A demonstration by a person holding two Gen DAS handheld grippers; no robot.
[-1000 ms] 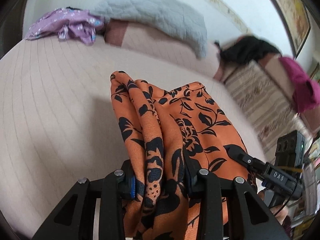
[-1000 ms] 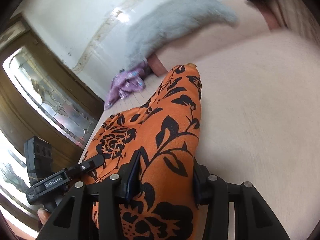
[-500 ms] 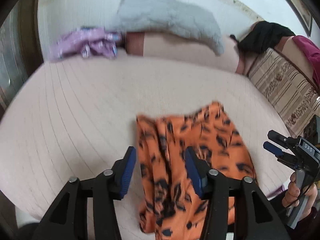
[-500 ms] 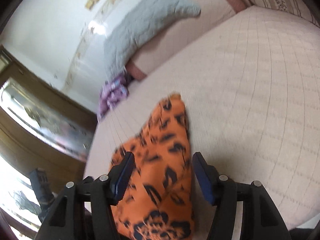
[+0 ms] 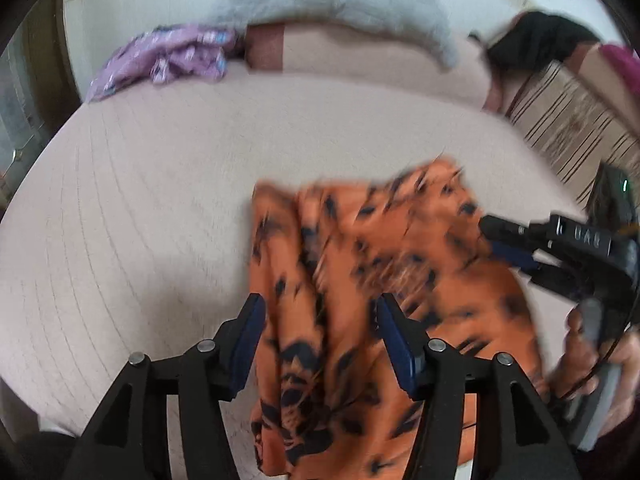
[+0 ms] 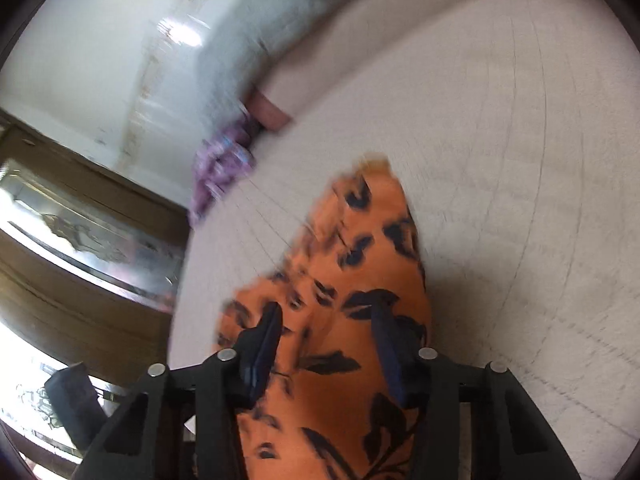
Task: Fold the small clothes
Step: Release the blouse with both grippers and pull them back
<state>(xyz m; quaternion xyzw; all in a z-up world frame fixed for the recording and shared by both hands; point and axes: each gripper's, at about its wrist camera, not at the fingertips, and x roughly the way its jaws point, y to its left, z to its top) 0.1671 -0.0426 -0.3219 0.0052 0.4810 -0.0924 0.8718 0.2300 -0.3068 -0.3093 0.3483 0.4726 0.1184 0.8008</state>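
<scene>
Both my jaws spread open, straddling the orange black-floral fabric garment on the beige quilted bed, probably to regrip.

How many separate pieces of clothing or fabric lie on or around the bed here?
5: orange floral garment between the open grippers, purple garment far left, grey quilted piece over the headboard, black item and magenta one far right. Others may be hidden.

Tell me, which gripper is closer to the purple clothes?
Left, I think. The purple clothes lie far ahead-left of the left gripper; the right gripper sits further along the orange garment.
</scene>
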